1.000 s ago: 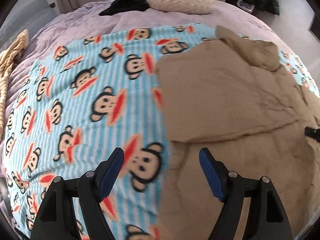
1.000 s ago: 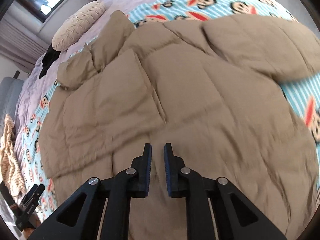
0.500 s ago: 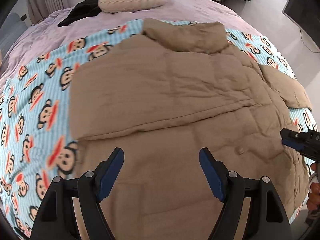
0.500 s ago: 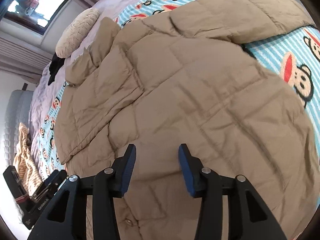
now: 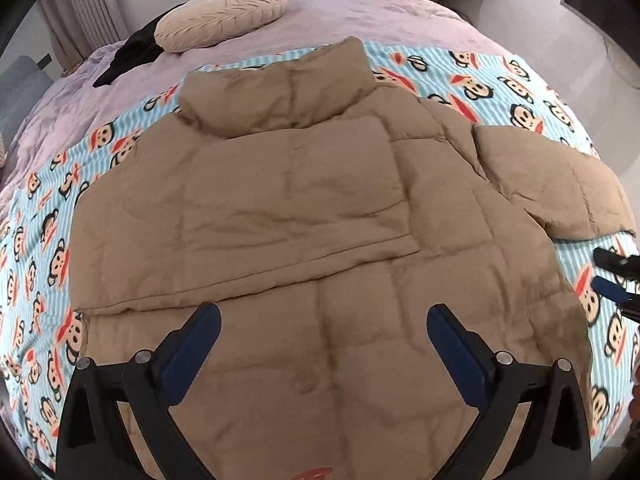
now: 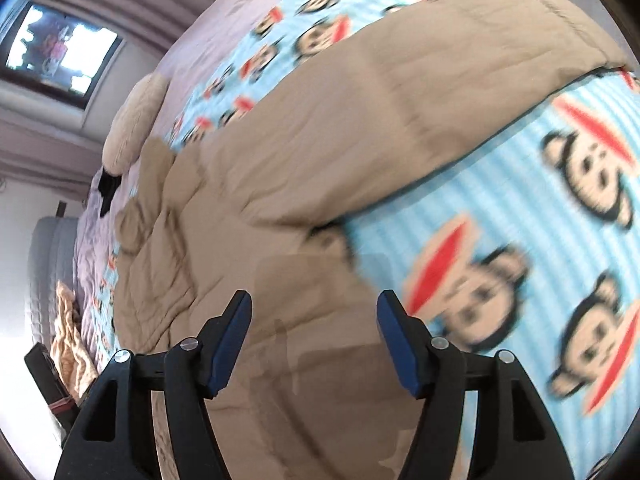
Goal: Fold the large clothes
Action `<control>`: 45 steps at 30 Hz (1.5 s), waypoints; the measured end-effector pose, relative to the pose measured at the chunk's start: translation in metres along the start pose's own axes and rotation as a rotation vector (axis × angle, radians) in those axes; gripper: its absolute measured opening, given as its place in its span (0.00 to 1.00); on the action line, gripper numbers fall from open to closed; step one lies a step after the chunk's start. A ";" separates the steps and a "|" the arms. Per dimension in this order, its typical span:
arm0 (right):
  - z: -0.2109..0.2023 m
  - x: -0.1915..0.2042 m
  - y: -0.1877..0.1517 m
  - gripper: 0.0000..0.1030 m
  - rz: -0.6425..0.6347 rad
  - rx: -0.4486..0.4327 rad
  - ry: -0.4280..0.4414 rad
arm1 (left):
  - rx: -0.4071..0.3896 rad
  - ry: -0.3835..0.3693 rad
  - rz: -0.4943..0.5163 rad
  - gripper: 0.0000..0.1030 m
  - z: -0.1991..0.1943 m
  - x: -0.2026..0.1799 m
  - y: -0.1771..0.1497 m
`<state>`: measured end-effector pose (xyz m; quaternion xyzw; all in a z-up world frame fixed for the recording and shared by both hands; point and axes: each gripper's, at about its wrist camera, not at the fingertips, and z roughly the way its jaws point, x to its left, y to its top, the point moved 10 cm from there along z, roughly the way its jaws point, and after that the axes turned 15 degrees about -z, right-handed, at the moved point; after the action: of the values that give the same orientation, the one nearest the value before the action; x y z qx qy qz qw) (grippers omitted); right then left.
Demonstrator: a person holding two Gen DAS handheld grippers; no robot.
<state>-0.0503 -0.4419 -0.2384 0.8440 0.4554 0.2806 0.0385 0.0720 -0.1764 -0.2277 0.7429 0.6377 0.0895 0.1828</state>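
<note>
A tan puffer jacket [image 5: 304, 208] lies flat on a blue monkey-print blanket [image 5: 500, 84], collar toward the far side, one sleeve folded across its body and the other sleeve [image 5: 560, 188] stretched out to the right. My left gripper [image 5: 324, 340] hovers above the jacket's lower middle, its jaws opening wide with nothing between them. My right gripper [image 6: 314, 336] hangs over the jacket's right hem beside the outstretched sleeve [image 6: 420, 92]; its jaws are opening and hold nothing. The right gripper's fingertips [image 5: 612, 276] show at the right edge of the left wrist view.
The blanket covers a lilac bedspread [image 5: 360, 12]. A round cream cushion [image 5: 220, 16] and a black garment [image 5: 132, 54] lie at the far side. A tan knitted throw [image 6: 70, 332] and a grey headboard [image 6: 48, 264] are at the left. Floor [image 5: 592, 60] lies beyond the bed's right edge.
Both grippers swept right across the bed: the left from the blanket onto the jacket's middle, the right from the jacket's body to its right hem. The right jaws went from shut to open; the left widened.
</note>
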 end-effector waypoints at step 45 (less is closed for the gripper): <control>-0.031 -0.074 0.164 0.08 0.421 -0.327 0.423 | -0.037 0.011 -0.174 1.00 0.004 0.026 0.059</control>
<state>0.0250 -0.6021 -0.1920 0.8252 0.2181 0.5206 0.0190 0.1319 -0.1585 -0.2107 0.6807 0.6991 0.0891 0.2000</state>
